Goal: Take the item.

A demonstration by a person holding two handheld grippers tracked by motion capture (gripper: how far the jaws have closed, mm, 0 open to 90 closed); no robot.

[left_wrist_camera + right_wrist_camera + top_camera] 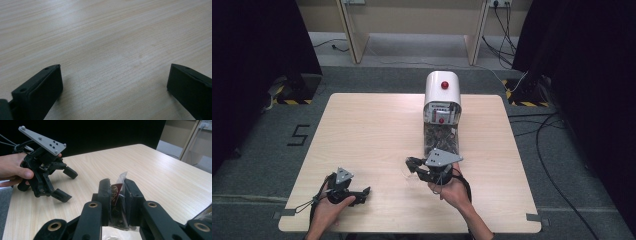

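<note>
— Where do we stand with the small clear plastic packet with the dark red print (117, 191)?

— We have it pinched between the fingers of the right gripper (117, 188), which are closed flat on it. In the right gripper view it stands upright between the two pads, its crinkled top edge poking just above the tips, its long axis running along the fingers rather than across them.

— And the other hand?

— Our left gripper (65, 183) rests low on the pale wooden counter (372, 130), near the front left corner, with its fingers spread wide and nothing between them; its own view shows bare wood grain between the two black pads (43, 86).

— Which way does the packet lie from it?

— To its right and a little farther from us, held just above the counter near the middle. The white round-topped dispenser with the red knob (442, 90) stands just behind the right gripper, its clear lower bin (441, 137) holding more packets.

— So who is nearer?

— The right, plainly: it already has the packet. If we mean to pass it or tear it, we judge the left must travel across, meeting the exposed top edge from the side.
</note>
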